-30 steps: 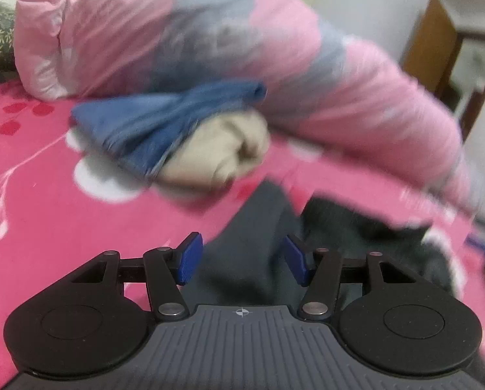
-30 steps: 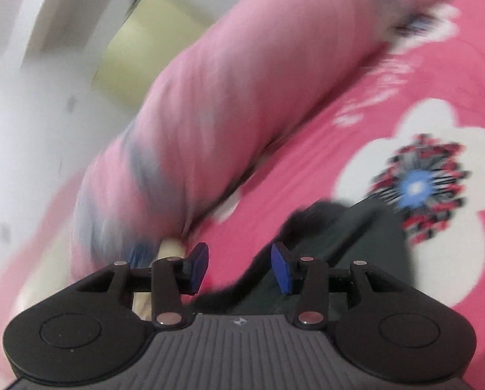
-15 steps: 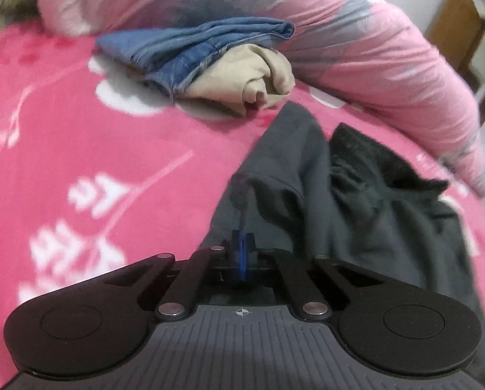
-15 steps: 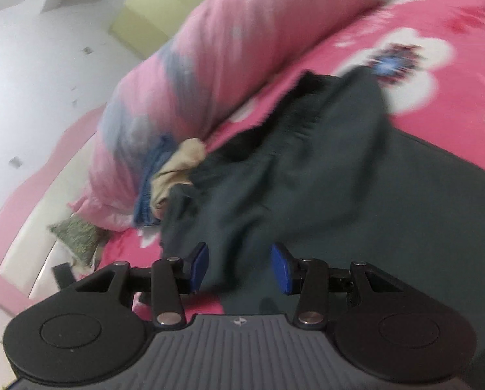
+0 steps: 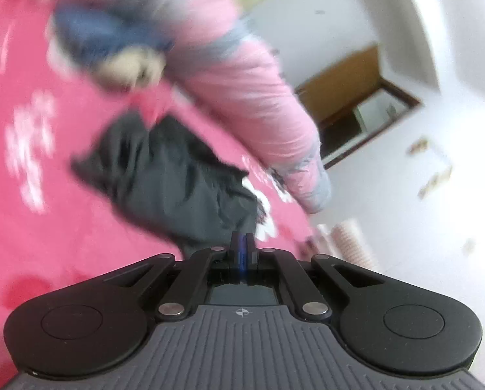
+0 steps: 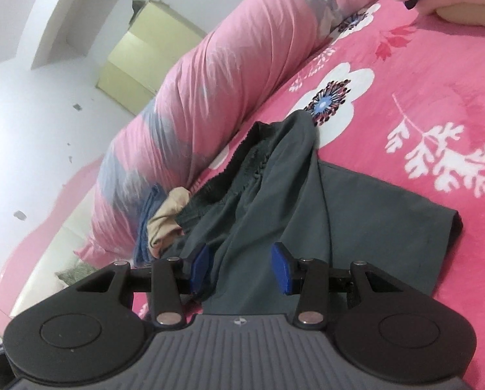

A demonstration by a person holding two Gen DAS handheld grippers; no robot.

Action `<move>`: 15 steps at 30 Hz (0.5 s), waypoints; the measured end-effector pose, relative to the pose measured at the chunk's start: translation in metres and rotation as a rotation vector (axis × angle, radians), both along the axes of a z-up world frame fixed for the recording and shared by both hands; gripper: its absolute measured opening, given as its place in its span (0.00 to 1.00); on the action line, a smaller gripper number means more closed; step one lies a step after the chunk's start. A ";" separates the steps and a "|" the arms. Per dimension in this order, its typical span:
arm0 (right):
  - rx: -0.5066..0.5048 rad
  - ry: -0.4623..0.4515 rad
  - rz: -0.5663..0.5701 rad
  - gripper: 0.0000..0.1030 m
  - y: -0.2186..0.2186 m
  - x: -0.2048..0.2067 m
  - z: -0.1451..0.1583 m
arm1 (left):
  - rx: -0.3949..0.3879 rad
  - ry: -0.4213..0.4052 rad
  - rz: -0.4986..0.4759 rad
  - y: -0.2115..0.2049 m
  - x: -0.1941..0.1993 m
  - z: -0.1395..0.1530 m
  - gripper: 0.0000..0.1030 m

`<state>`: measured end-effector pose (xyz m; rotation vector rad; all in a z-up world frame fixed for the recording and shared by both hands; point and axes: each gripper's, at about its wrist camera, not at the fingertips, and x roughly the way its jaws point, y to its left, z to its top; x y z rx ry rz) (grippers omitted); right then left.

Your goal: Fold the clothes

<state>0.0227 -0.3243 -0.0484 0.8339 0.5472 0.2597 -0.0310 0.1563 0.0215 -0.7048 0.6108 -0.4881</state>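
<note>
Left gripper (image 5: 241,250) has its blue pads pressed tight together, and a fold of the dark grey garment (image 5: 184,182) runs right up into the pinch. That view is smeared with motion blur, but the cloth reads as thin and crumpled, bunched into soft ridges on the pink bedspread (image 5: 47,221). Over on the right, the right gripper (image 6: 242,265) stands spread wide, blue pads well apart, with smooth grey fabric lying between them and touching neither that I can make out. From here the dark grey garment (image 6: 356,208) shows a flat, squared leg end with a hemmed edge, and a gathered, ribbed waistband puckered near the top. The fleecy pink bedspread (image 6: 437,81) carries white flowers and leafy sprigs. Alongside lies a long, plump roll of pink and grey bedding (image 6: 229,74), wrinkled. Tucked against it, a beige cloth (image 6: 164,221) and blue denim (image 6: 145,224), rumpled together.
</note>
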 end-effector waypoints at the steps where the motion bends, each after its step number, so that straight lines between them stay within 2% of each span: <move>1: 0.003 0.001 0.006 0.45 0.001 0.001 -0.001 | 0.076 -0.012 0.020 -0.005 0.002 -0.003 0.00; 2: 0.004 0.003 0.015 0.45 0.003 0.002 -0.002 | 0.157 -0.022 0.043 -0.011 0.005 -0.006 0.00; 4: -0.002 0.006 0.044 0.45 0.010 0.002 -0.003 | 0.321 -0.042 0.087 -0.023 0.010 -0.013 0.10; 6: -0.026 0.001 0.074 0.45 0.020 0.001 0.000 | 0.484 -0.062 0.132 -0.034 0.016 -0.020 0.44; 8: -0.067 -0.007 0.098 0.45 0.031 -0.003 0.004 | 0.647 -0.083 0.177 -0.045 0.022 -0.027 0.58; 10: -0.098 -0.009 0.111 0.45 0.038 -0.006 0.007 | 0.840 -0.144 0.188 -0.058 0.039 -0.046 0.67; 12: -0.126 -0.009 0.120 0.45 0.045 -0.008 0.010 | 1.043 -0.214 0.148 -0.074 0.057 -0.066 0.76; 14: -0.143 0.002 0.120 0.45 0.051 -0.009 0.011 | 1.246 -0.288 0.100 -0.090 0.074 -0.089 0.76; 15: -0.147 0.009 0.119 0.45 0.052 -0.009 0.011 | 1.317 -0.326 0.072 -0.095 0.081 -0.099 0.76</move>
